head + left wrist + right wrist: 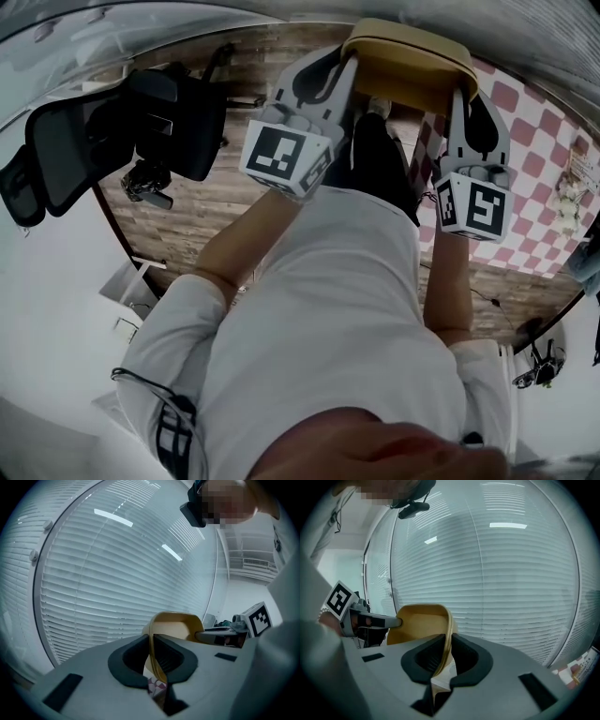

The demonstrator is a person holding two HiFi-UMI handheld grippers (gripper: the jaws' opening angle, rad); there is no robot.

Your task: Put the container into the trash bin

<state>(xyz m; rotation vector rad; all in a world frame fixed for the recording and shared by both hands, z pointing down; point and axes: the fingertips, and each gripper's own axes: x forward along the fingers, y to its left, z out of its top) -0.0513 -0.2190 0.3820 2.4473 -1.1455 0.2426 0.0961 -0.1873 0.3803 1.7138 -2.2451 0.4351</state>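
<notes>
A tan, shallow container [408,56] is held in the air in front of the person, high above the floor. My left gripper [345,64] is shut on its left rim and my right gripper [459,98] is shut on its right rim. In the left gripper view the thin tan rim [152,653] runs between the dark pads, with the container [176,627] beyond and the right gripper [220,637] on its far side. The right gripper view shows the same: the container [419,623] is pinched by its edge, with the left gripper [370,620] opposite.
Below lies a wooden floor [216,206] with a black office chair [141,122] at the left and a pink-and-white checkered mat [525,141] at the right. Window blinds [117,573] fill the background of both gripper views. The person's white shirt [328,309] hides the floor directly beneath.
</notes>
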